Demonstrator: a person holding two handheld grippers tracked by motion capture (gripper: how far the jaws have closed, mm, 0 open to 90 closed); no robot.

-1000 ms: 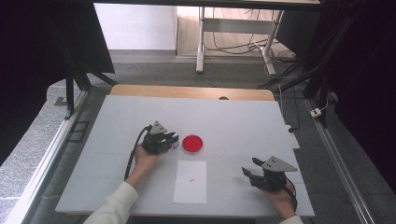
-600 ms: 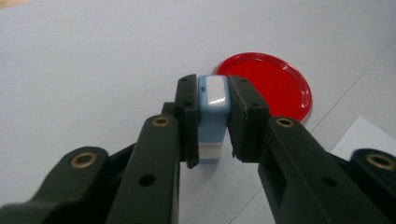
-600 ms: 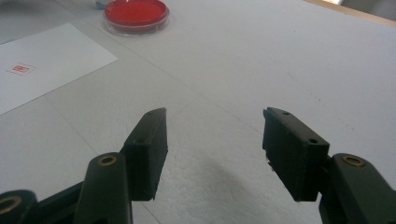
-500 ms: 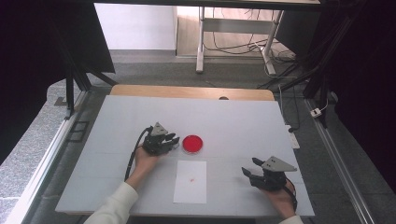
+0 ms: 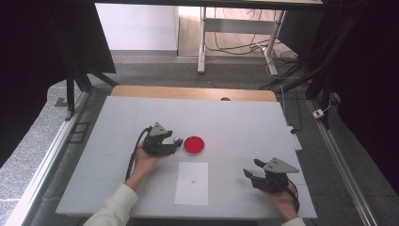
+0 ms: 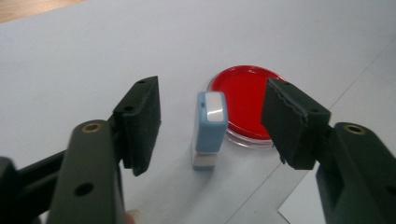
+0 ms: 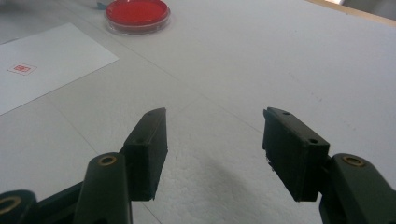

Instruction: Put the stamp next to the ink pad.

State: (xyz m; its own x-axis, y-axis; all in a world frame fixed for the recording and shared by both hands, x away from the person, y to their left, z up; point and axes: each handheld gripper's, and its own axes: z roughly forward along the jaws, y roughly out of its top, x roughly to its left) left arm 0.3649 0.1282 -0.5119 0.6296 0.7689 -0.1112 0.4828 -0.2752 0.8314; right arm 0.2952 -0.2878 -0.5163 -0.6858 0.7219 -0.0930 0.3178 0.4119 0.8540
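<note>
Red ink pad (image 6: 245,100) sits just behind the stamp (image 6: 209,128), touching it.

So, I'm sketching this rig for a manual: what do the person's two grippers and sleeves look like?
Both are black. The left gripper has two flat rectangular pads on arms with brass-ringed holes, a grey three-cornered plate on top and a trailing black cable. The right gripper matches, with its own grey plate. The left forearm wears a white sleeve.

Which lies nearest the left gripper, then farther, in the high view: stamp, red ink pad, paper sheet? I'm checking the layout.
1. Stamp, upright between the open jaws.
2. Red ink pad, just beyond the stamp.
3. Paper sheet, nearer the person.
</note>
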